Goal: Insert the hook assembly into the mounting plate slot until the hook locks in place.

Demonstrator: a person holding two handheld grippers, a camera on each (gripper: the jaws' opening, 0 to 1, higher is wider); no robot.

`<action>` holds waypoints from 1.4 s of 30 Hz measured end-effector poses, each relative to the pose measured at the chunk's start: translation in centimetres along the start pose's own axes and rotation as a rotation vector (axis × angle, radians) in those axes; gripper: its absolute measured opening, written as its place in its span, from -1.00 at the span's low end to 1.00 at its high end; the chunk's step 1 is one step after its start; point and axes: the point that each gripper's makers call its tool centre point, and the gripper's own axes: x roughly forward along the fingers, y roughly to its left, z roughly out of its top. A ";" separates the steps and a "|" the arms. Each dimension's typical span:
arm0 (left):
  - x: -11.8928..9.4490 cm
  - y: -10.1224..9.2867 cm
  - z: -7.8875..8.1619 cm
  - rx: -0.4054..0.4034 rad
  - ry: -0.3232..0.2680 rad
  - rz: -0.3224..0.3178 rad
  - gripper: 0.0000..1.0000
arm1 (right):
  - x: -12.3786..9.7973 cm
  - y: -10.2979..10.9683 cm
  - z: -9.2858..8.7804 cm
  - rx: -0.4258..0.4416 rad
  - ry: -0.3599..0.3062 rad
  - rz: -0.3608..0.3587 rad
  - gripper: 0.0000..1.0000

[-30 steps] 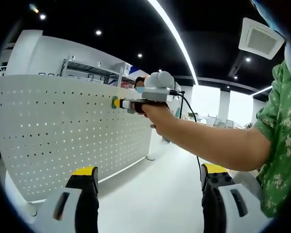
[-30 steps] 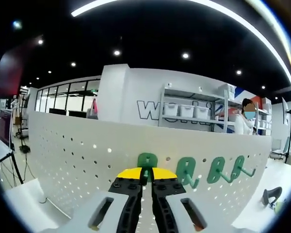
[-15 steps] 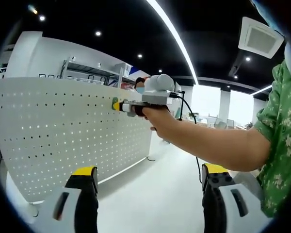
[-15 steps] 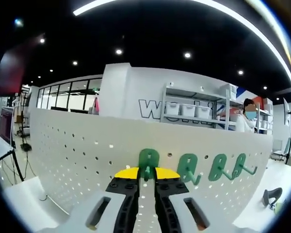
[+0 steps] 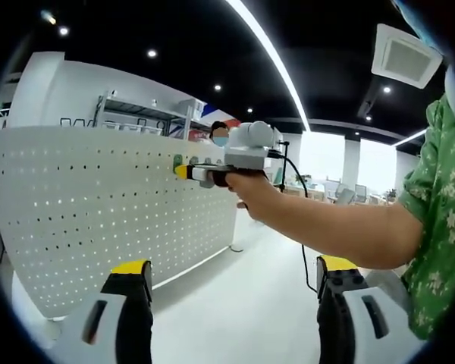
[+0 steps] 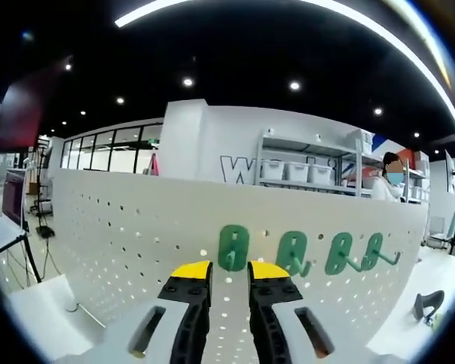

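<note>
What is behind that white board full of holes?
Above the white board, which carries four green hooks, rise a white wall with lettering and a shelf rack of white bins. The board hides their lower parts and the floor behind.

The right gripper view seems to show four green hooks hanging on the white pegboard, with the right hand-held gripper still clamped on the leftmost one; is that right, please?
Not quite. The four green hooks do hang on the white pegboard, but the right hand-held gripper is open, its jaws parted just below the leftmost hook and not gripping it. The right gripper view shows this.
</note>
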 end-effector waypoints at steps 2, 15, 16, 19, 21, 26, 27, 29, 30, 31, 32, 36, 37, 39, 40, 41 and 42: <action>0.0 -0.1 0.1 0.003 -0.001 0.000 0.85 | -0.5 0.3 0.1 -0.002 -0.007 0.012 -0.60; -0.3 -1.7 1.0 0.033 -0.003 0.001 0.85 | -4.0 1.3 0.5 -0.015 -0.023 0.070 -0.35; -0.3 -1.9 1.0 0.035 -0.003 0.000 0.85 | -4.3 1.2 0.5 -0.016 -0.023 0.073 -0.32; -0.2 -2.4 1.0 0.041 0.000 -0.003 0.85 | -5.5 0.9 0.5 -0.007 -0.023 0.080 -0.28; -0.1 -2.8 1.0 0.044 0.003 -0.005 0.85 | -6.3 0.6 0.6 -0.009 -0.024 0.082 -0.23; -0.1 -3.8 1.1 0.048 0.001 -0.006 0.86 | -8.2 0.4 0.6 -0.003 -0.021 0.100 -0.09; -0.1 -3.9 1.1 0.048 0.000 -0.006 0.86 | -8.8 0.2 0.6 0.003 -0.022 0.104 -0.07; -0.1 -4.3 1.0 0.052 0.003 -0.003 0.86 | -9.6 0.1 0.4 0.008 -0.018 0.110 -0.04; -0.1 -4.5 0.9 0.054 0.005 -0.001 0.86 | -10.0 0.0 0.4 0.007 -0.019 0.110 -0.03; -0.1 -4.7 0.8 0.055 0.007 0.001 0.86 | -10.6 -0.1 0.3 0.006 -0.019 0.111 -0.01; -0.2 -4.9 0.7 0.056 0.008 0.002 0.86 | -11.0 -0.2 0.3 0.009 -0.019 0.113 0.00; -0.6 -5.7 0.5 0.054 0.010 0.013 0.86 | -13.1 -0.7 -0.2 0.034 -0.014 0.122 0.06; -0.7 -5.9 0.4 0.053 0.008 0.017 0.86 | -13.6 -0.7 -0.4 0.032 -0.012 0.124 0.06; -0.9 -6.2 0.3 0.047 0.004 0.023 0.87 | -14.5 -0.9 -0.6 0.029 -0.010 0.127 0.08; -1.0 -6.4 0.3 0.046 0.004 0.025 0.87 | -15.3 -1.2 -0.9 0.024 -0.004 0.126 0.09; -1.0 -6.6 0.3 0.044 0.003 0.028 0.88 | -15.8 -1.4 -1.0 0.023 -0.003 0.125 0.10; -1.0 -6.7 0.2 0.043 0.002 0.029 0.88 | -16.5 -1.7 -1.1 0.029 -0.002 0.123 0.11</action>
